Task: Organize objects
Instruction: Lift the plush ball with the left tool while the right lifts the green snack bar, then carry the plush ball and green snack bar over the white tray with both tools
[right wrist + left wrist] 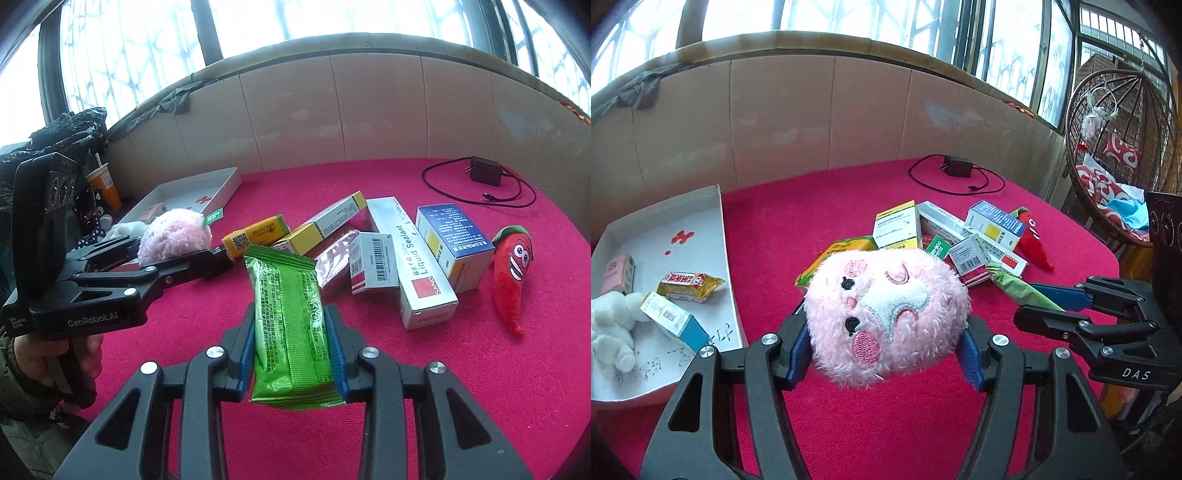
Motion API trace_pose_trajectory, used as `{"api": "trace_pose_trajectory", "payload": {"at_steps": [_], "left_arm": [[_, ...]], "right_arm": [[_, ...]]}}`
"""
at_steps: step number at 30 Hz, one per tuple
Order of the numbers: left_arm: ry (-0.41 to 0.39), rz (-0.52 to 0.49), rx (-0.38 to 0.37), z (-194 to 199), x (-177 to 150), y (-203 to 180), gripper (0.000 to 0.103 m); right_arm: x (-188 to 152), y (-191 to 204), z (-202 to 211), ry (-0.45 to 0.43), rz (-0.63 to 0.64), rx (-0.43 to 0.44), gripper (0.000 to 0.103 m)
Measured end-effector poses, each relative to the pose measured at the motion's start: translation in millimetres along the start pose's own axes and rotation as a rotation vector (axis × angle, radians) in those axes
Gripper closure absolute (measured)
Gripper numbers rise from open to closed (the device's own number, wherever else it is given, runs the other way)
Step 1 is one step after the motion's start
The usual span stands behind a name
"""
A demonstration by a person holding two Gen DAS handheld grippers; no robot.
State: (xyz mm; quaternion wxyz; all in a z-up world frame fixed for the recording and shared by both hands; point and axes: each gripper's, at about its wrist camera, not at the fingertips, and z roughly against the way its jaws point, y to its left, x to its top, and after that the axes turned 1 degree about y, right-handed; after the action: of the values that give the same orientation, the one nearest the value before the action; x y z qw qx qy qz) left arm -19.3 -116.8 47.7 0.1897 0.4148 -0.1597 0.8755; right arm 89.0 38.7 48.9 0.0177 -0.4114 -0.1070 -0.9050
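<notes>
My left gripper [886, 350] is shut on a fluffy pink plush toy [886, 314], held above the red cloth; the right wrist view shows the same pink plush toy [175, 236] in that left gripper [207, 254]. My right gripper [293, 350] is shut on a green snack packet [288, 325] that stands up between its blue pads; from the left wrist view the green snack packet [1021, 288] sticks out of the right gripper [1038, 306]. A white tray [722, 236] at the left holds several small boxes, a sachet and a white plush.
A pile of medicine boxes [369, 236] lies mid-table on the red cloth [406, 369], with a red chilli plush [511, 269] to its right. A black charger with its cable [484, 171] lies at the back. A hanging wicker chair [1123, 155] stands right of the table, a drink cup [105, 184] at the left.
</notes>
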Motion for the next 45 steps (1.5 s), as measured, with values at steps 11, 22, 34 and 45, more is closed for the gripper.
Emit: {"api": "trace_pose_trajectory", "payload": {"at_steps": [11, 22, 34, 45], "left_arm": [[-0.046, 0.067, 0.025, 18, -1, 30, 0.038], [-0.079, 0.136, 0.058, 30, -5, 62, 0.038], [-0.130, 0.233, 0.148, 51, -7, 115, 0.038], [-0.221, 0.241, 0.291, 56, 22, 185, 0.038]], "right_arm": [[16, 29, -8, 0.010, 0.062, 0.007, 0.069], [33, 55, -22, 0.031, 0.096, 0.037, 0.069], [56, 95, -51, 0.069, 0.152, 0.083, 0.069], [83, 129, -74, 0.071, 0.171, 0.103, 0.069]]}}
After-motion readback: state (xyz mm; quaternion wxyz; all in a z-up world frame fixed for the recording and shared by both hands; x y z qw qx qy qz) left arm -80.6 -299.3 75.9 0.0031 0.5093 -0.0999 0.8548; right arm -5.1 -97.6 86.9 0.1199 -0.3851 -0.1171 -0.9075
